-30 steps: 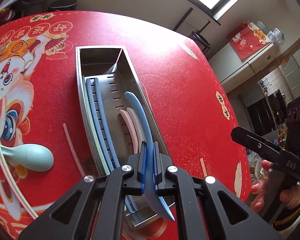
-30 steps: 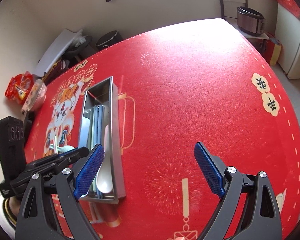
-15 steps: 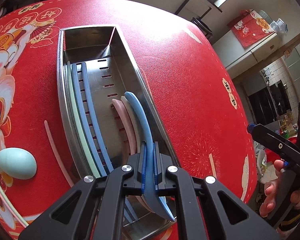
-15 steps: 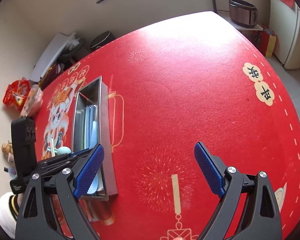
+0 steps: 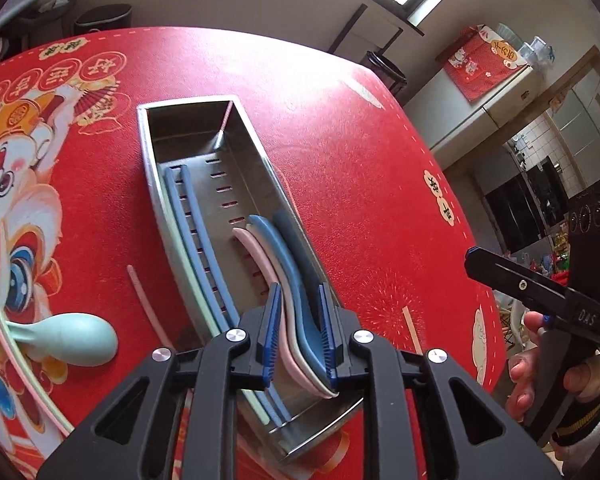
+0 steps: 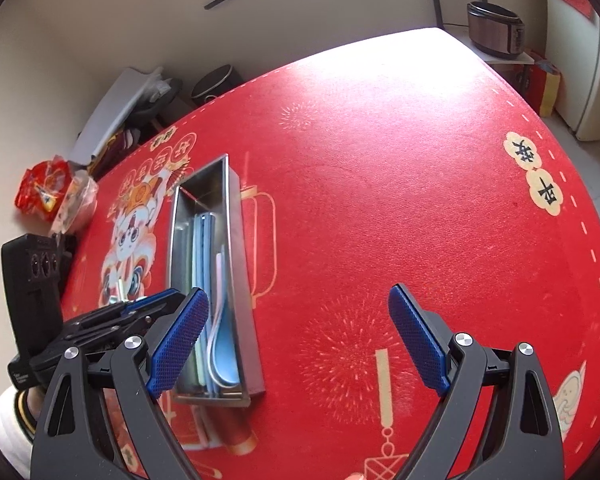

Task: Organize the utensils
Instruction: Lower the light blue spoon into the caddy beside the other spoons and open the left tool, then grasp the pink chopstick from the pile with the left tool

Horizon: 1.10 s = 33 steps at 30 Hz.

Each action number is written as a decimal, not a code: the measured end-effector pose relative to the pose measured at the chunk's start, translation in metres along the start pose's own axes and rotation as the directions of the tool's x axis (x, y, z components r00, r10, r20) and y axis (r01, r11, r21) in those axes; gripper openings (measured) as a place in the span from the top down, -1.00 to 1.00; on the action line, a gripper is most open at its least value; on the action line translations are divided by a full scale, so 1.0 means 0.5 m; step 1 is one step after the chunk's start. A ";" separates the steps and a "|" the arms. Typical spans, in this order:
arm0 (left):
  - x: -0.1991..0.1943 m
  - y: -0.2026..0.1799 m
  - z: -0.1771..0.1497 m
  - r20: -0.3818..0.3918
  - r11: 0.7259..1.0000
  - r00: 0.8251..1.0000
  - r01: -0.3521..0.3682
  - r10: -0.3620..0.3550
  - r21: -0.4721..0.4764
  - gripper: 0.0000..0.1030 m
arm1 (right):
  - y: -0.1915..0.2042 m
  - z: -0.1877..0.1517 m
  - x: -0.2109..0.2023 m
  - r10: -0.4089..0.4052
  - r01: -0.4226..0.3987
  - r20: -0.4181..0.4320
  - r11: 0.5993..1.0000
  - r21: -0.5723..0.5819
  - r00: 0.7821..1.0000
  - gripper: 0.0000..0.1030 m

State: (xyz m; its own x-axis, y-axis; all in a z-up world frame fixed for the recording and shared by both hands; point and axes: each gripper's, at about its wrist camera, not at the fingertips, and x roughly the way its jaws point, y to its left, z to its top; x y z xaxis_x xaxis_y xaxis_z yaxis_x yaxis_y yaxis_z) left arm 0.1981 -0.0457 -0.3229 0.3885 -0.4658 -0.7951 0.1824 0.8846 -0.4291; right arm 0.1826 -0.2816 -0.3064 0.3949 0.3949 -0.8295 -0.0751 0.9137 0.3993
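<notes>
A long steel utensil tray (image 5: 156,148) lies on the red tablecloth; it also shows in the right wrist view (image 6: 236,240). In it lie blue chopsticks (image 5: 196,224), a pale green chopstick, and stacked spoons: pink (image 5: 260,256), white and blue (image 5: 296,280). My left gripper (image 5: 300,336) is open just above the tray's near end, its pads either side of the blue spoon without clamping it. A mint spoon (image 5: 76,336), a pink chopstick (image 5: 144,296) and more chopsticks (image 5: 4,320) lie left of the tray. My right gripper (image 6: 300,344) is wide open and empty, right of the tray.
The round table's edge (image 6: 596,240) curves at the right. A snack bag (image 6: 44,192) sits at the table's far left. The right gripper and the hand holding it (image 5: 556,320) show at the right of the left wrist view.
My left gripper has opened and let go of the blue spoon, which now rests in the tray on the other spoons. The left gripper has pulled back a little.
</notes>
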 end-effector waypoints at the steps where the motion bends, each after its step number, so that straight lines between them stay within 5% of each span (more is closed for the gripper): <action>1: -0.018 0.010 -0.003 0.017 1.000 1.000 -0.009 0.009 -0.006 0.54 | 0.010 0.001 0.001 0.006 -0.006 0.000 1.000 -0.008 1.000 -0.71; 11: -0.180 0.195 -0.099 0.101 0.971 0.975 -0.184 0.200 -0.152 0.39 | 0.096 -0.005 0.019 0.052 -0.053 -0.022 0.996 -0.074 0.998 -0.71; 19: -0.177 0.275 -0.178 0.036 0.918 0.942 -0.316 0.334 -0.238 0.41 | 0.126 -0.014 0.031 0.060 -0.064 -0.048 0.993 -0.101 0.997 -0.71; 25: -0.152 0.293 -0.184 0.007 0.895 0.925 -0.365 0.379 -0.254 0.51 | 0.133 -0.018 0.028 0.061 -0.066 -0.048 0.992 -0.107 0.997 -0.71; 33: -0.144 0.288 -0.171 0.003 0.900 0.927 -0.363 0.375 -0.239 0.51 | 0.107 -0.020 0.021 0.042 -0.045 -0.039 0.996 -0.075 0.998 -0.71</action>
State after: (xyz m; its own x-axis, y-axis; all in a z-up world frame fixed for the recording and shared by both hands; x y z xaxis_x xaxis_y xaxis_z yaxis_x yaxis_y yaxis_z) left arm 0.1192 0.1136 -0.3641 0.4312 -0.1001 -0.8967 -0.1930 0.9606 -0.2001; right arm 0.1736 -0.2277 -0.2975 0.3549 0.4366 -0.8267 -0.1612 0.8996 0.4059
